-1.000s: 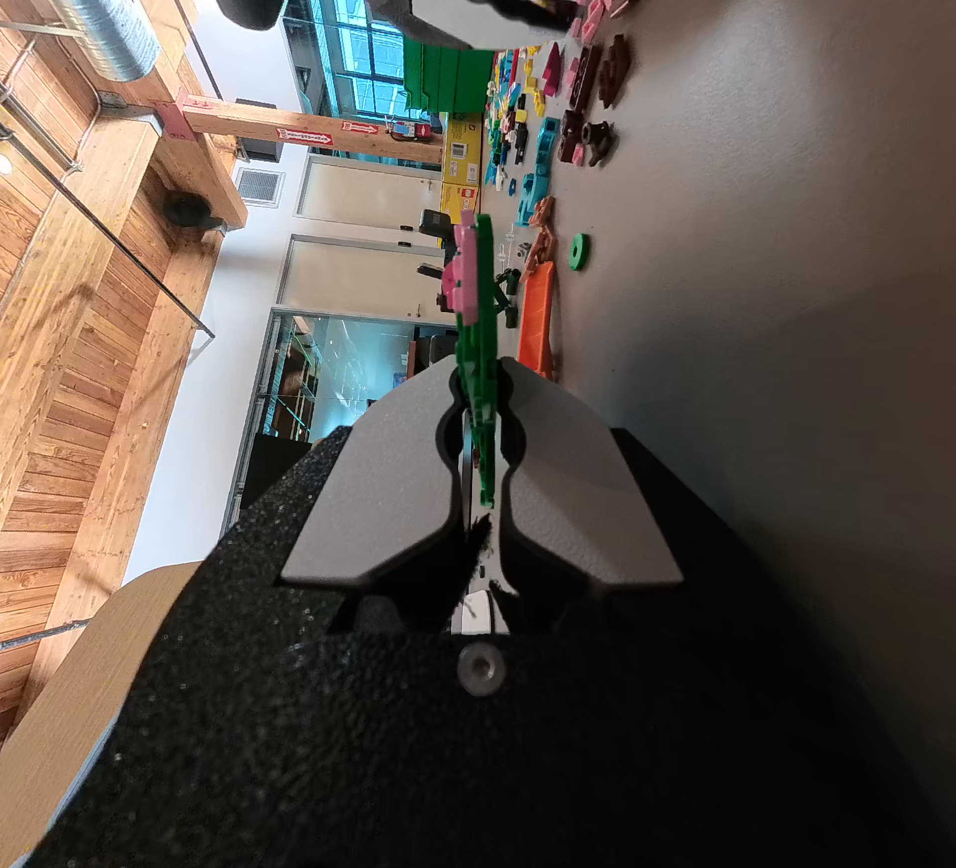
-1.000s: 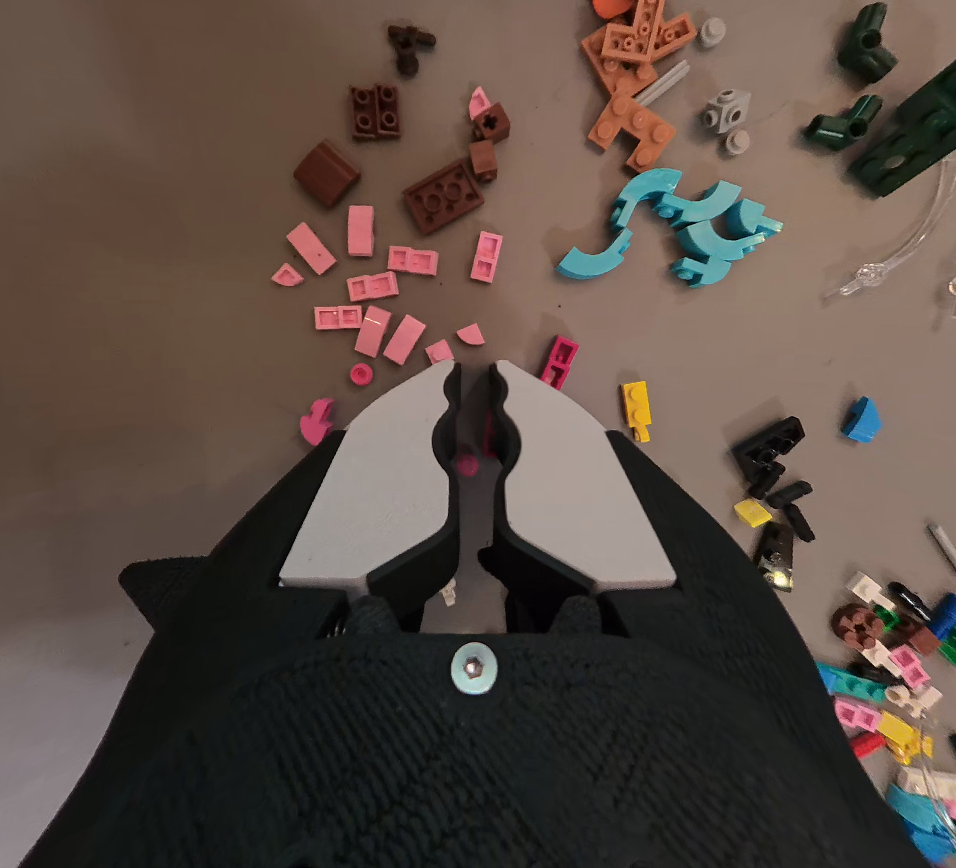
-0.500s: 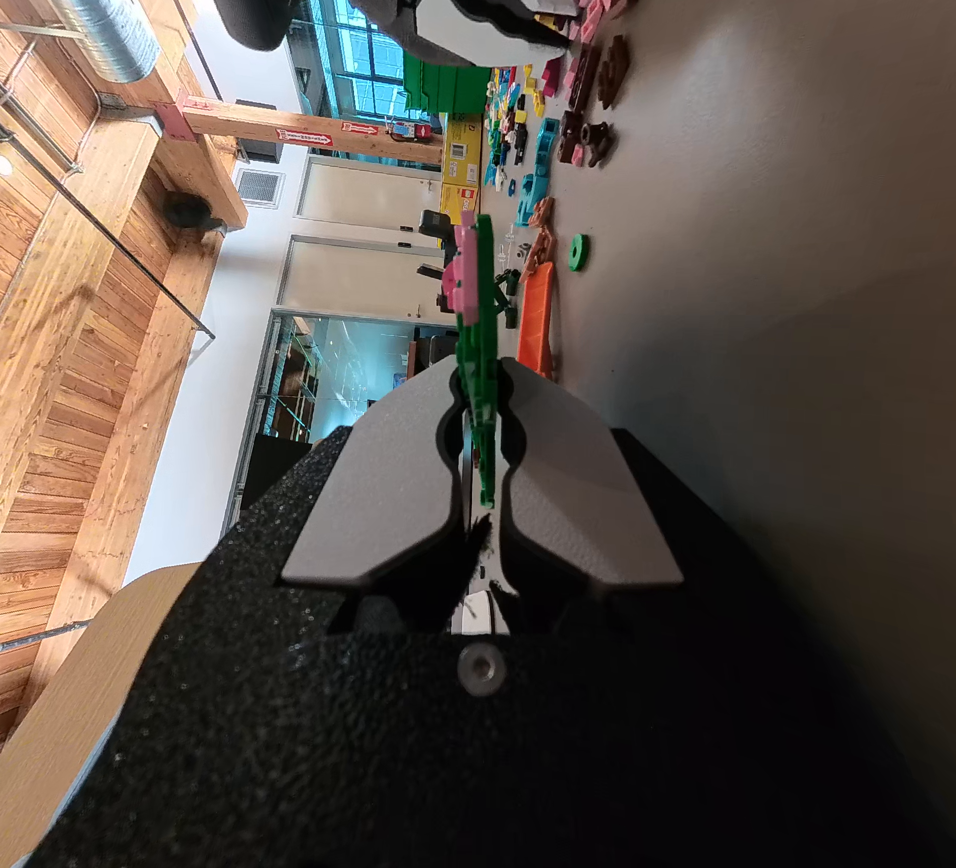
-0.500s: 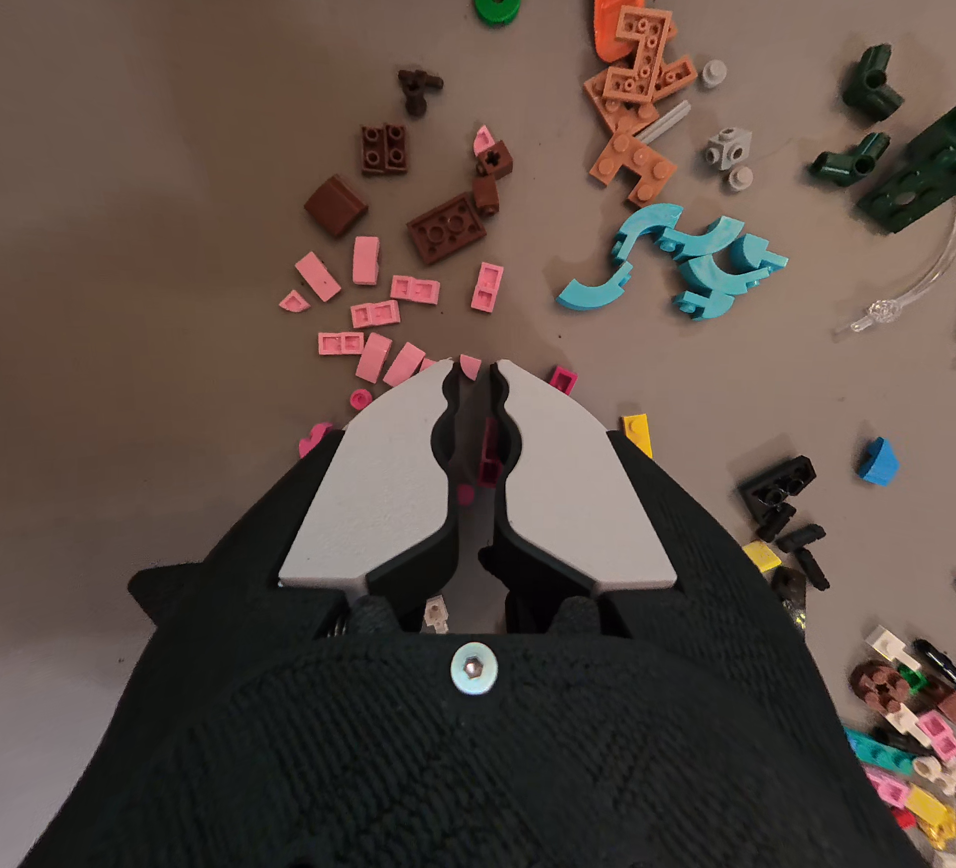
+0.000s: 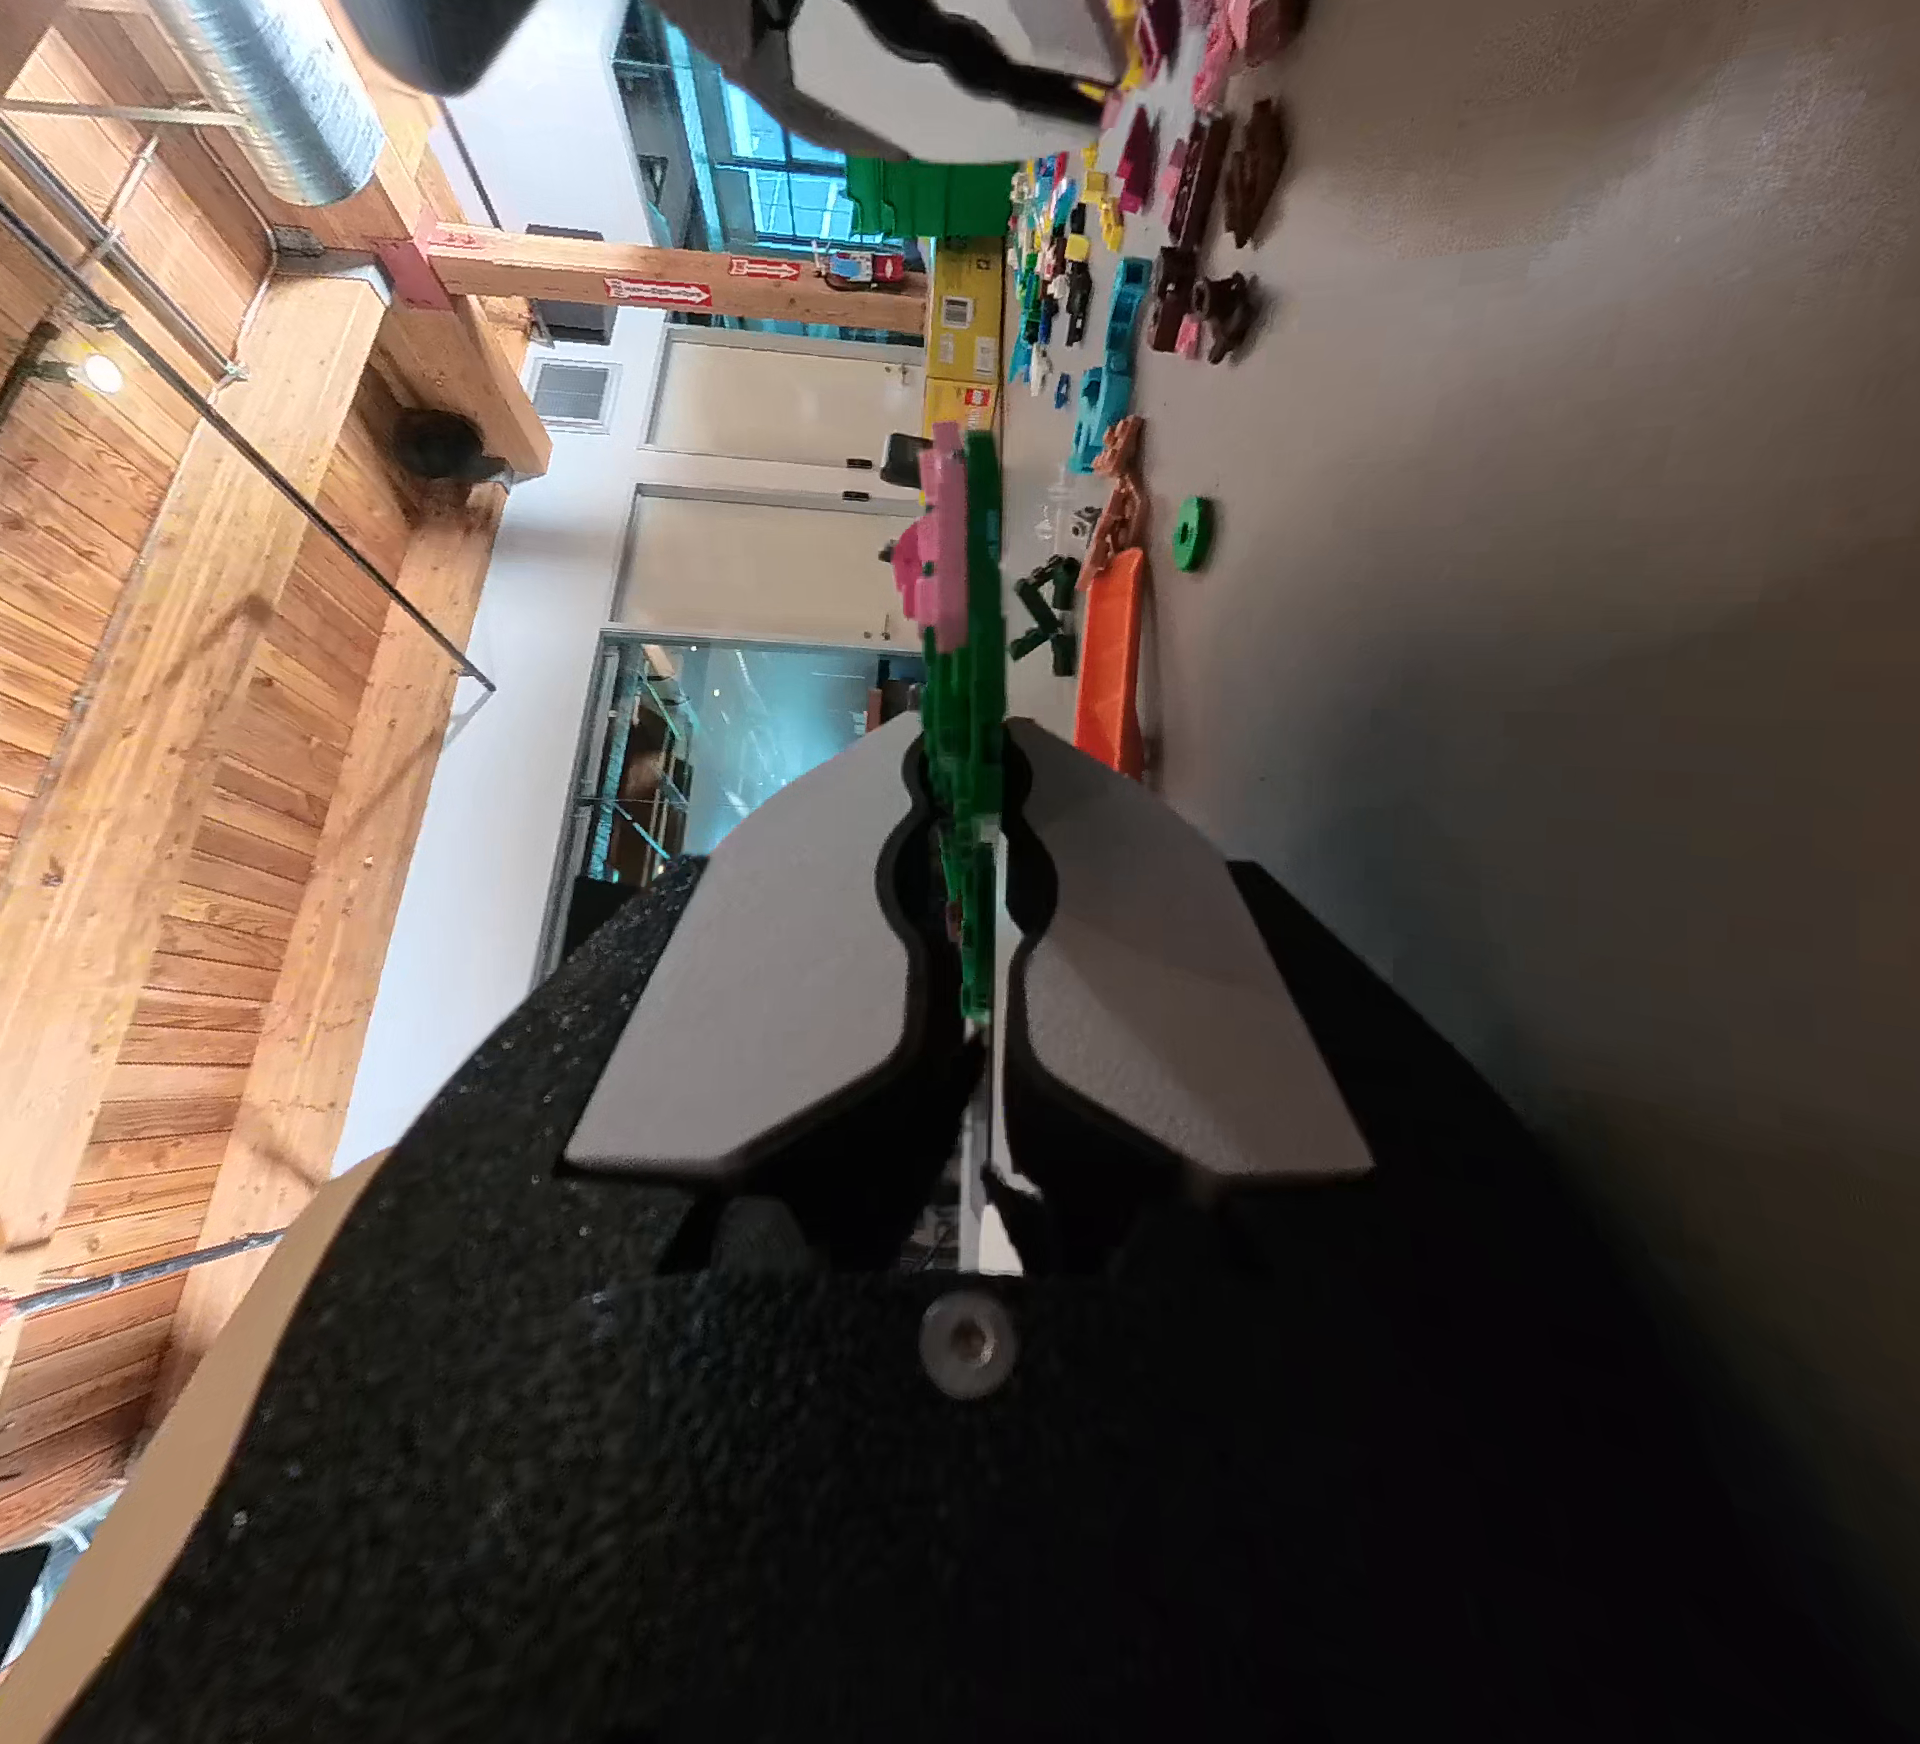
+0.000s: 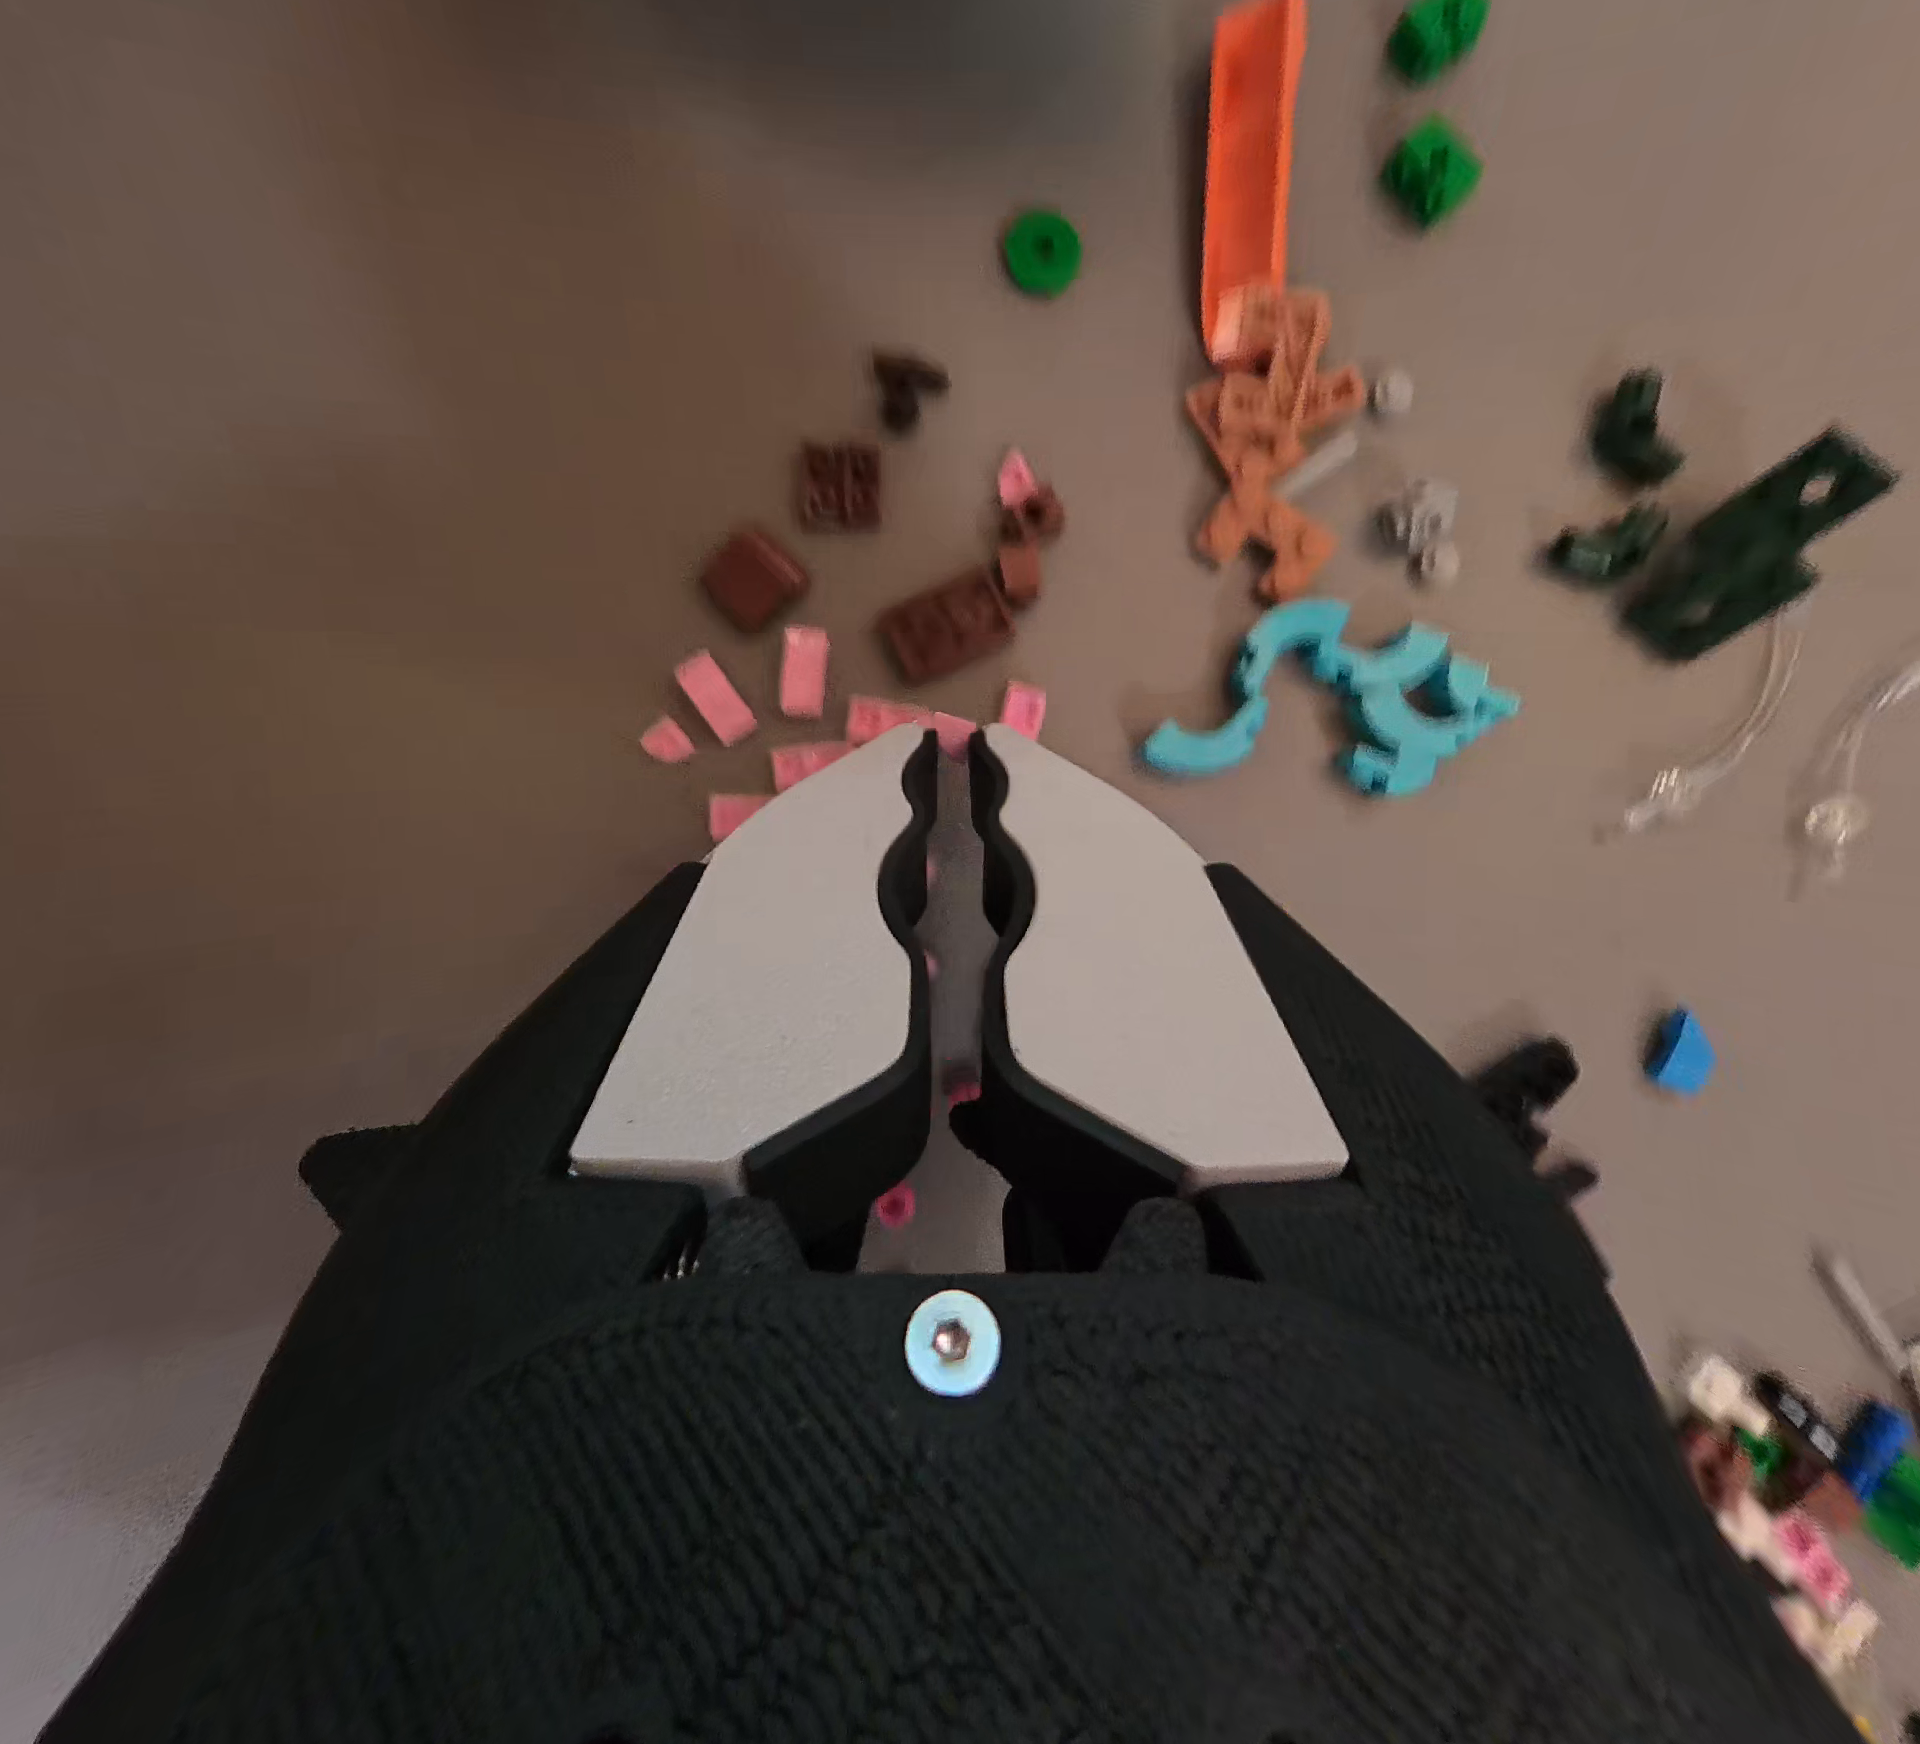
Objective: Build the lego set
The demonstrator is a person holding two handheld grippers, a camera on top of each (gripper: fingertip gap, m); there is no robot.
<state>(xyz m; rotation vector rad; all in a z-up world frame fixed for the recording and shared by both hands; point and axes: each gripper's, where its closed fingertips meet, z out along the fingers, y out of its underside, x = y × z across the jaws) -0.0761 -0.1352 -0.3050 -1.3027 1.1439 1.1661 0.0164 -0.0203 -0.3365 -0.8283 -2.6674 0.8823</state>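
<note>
The left tool [image 5: 966, 749] is clamped on a flat green plate assembly [image 5: 971, 728], held edge-on between its grey fingers [image 5: 790, 956] so that it sticks out past the tips, with a few pink bricks [image 5: 940, 541] stuck to the far end on one side. This tool is turned on its side, so the grey table [image 5: 1558, 551] runs up the right of its view. Just beyond the plate lie a long orange piece [image 5: 1112, 666], some dark green connectors [image 5: 1044, 614] and a round green disc [image 5: 1193, 534], then tan plates [image 5: 1117, 499], turquoise curved pieces [image 5: 1112, 354] and brown bricks [image 5: 1205, 240]. The right tool [image 5: 1101, 89] hangs above the far pink and brown pile, its tips close together. Seen from its own camera, the right tool [image 6: 951, 738] points down at the table [image 6: 364, 344], jaws nearly closed with only a thin slit between them; the picture is blurred and I cannot tell whether anything is pinched there. Right at its tips sits a scatter of small pink tiles [image 6: 717, 697], then brown bricks [image 6: 940, 624] behind them, turquoise curved pieces [image 6: 1340, 697] to the right, tan plates [image 6: 1262, 458], the green disc [image 6: 1042, 252] and the orange piece [image 6: 1252, 156] farther on. Dark green parts [image 6: 1756, 551] lie off to the right, and a mixed heap of small bricks [image 6: 1808, 1486] sits at the lower right edge.
</note>
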